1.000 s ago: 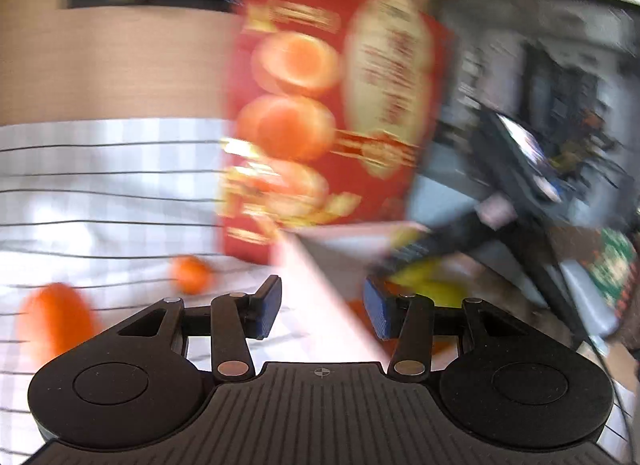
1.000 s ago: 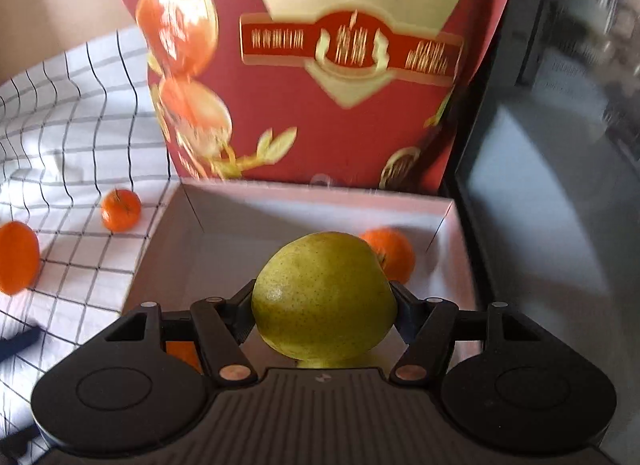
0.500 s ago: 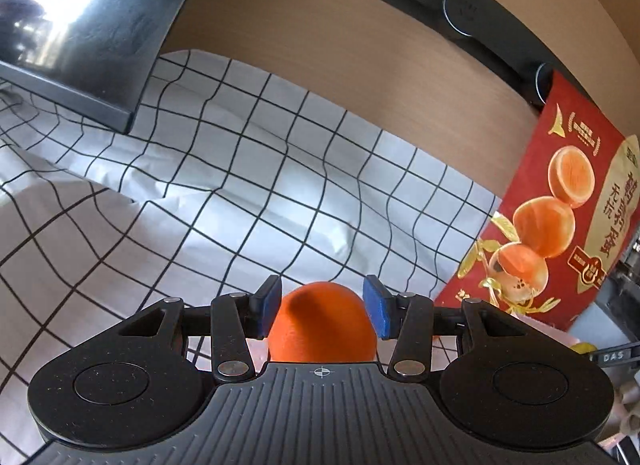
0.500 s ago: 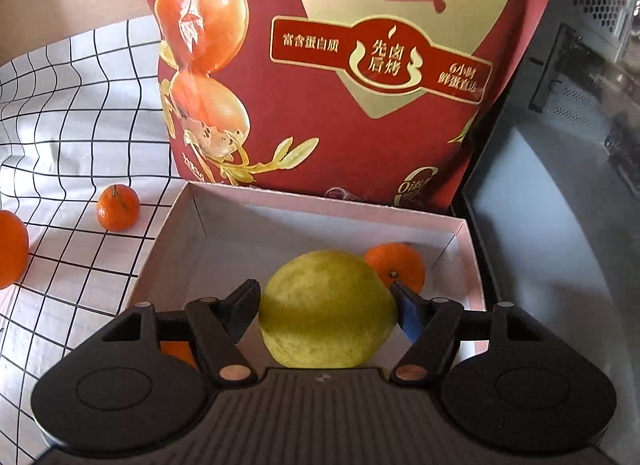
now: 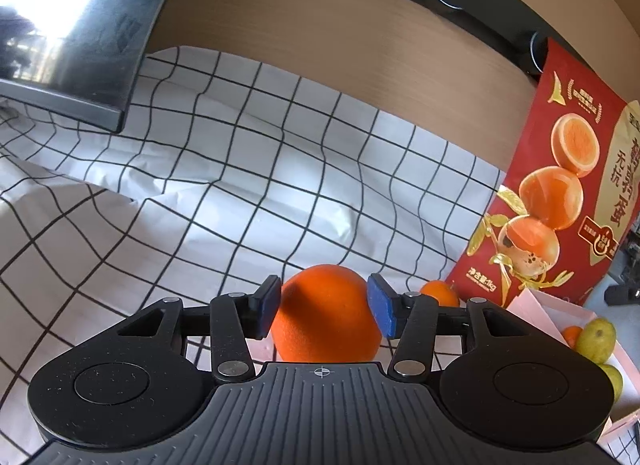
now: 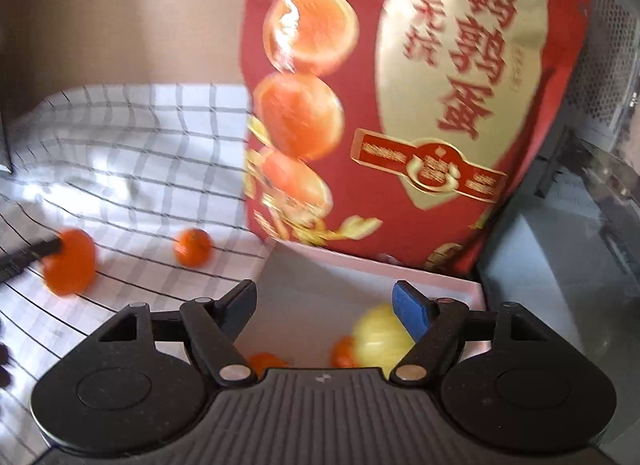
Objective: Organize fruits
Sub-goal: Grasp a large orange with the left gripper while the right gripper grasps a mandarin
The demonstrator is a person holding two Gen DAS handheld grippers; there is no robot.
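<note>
My left gripper (image 5: 324, 305) brackets a large orange (image 5: 326, 319) on the checked cloth; its blue pads sit at the orange's sides, and contact is unclear. A small mandarin (image 5: 439, 293) lies just beyond. My right gripper (image 6: 324, 305) is open and empty above the pink box (image 6: 376, 265). In the box lie a yellow pear (image 6: 380, 339) and mandarins (image 6: 343, 352). The right wrist view also shows the large orange (image 6: 70, 267) with the left gripper's finger against it, and the small mandarin (image 6: 193, 247). The box with pears (image 5: 596, 339) shows at the left wrist view's right edge.
A tall red and gold food bag (image 6: 404, 105) stands upright behind the box. A dark monitor (image 5: 76, 25) stands at the far left on the cloth. A wooden wall (image 5: 320, 33) backs the table. A grey machine case (image 6: 580, 225) stands right of the box.
My right gripper opened, let the pear into the box, and lifted back. My left gripper swung left from the box and settled around the large orange.
</note>
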